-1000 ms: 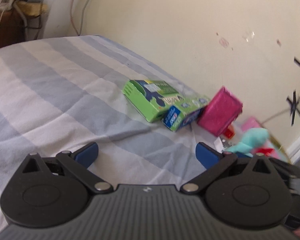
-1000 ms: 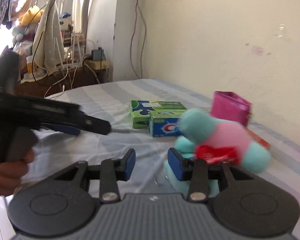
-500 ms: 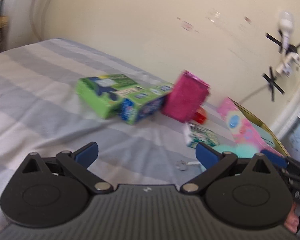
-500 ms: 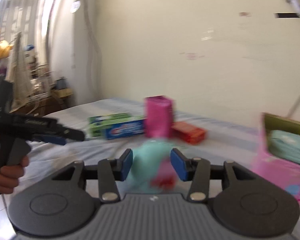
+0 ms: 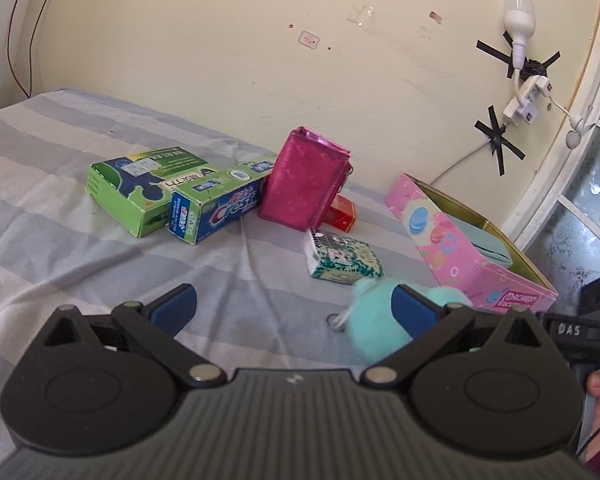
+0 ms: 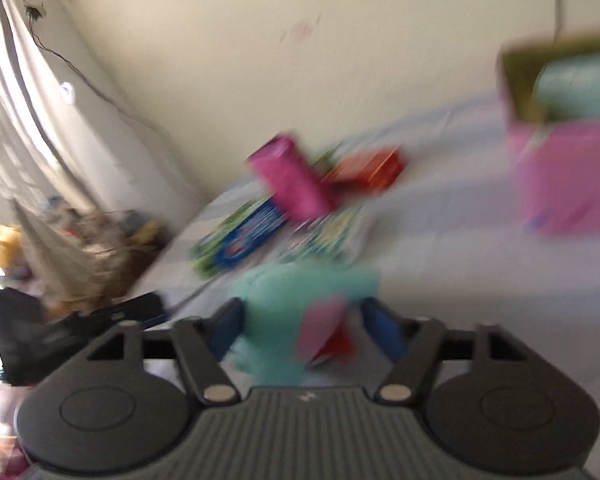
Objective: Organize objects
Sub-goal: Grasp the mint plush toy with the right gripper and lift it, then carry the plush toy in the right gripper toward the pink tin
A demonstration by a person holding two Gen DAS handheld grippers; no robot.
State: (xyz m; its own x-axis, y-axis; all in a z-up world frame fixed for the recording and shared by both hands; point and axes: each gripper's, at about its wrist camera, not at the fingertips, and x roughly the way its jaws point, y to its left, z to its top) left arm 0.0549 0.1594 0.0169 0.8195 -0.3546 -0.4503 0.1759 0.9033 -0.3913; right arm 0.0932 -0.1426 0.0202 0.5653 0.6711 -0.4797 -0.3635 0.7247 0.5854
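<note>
While right tongs [image 6: 302, 326] widen; plush toy [image 6: 296, 292] between; blurred

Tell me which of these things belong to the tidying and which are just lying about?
Tidying:
- teal plush toy, between the right gripper fingers
- pink box
- cartons
- pink pouch

Just there:
- wall bulb
- power strip
- striped sheet

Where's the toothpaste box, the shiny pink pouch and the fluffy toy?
toothpaste box [image 5: 216, 210]: left wrist view, on its long side face.
pink pouch [image 5: 302, 182]: left wrist view, front panel.
plush toy [image 6: 296, 292]: right wrist view, teal body.
</note>
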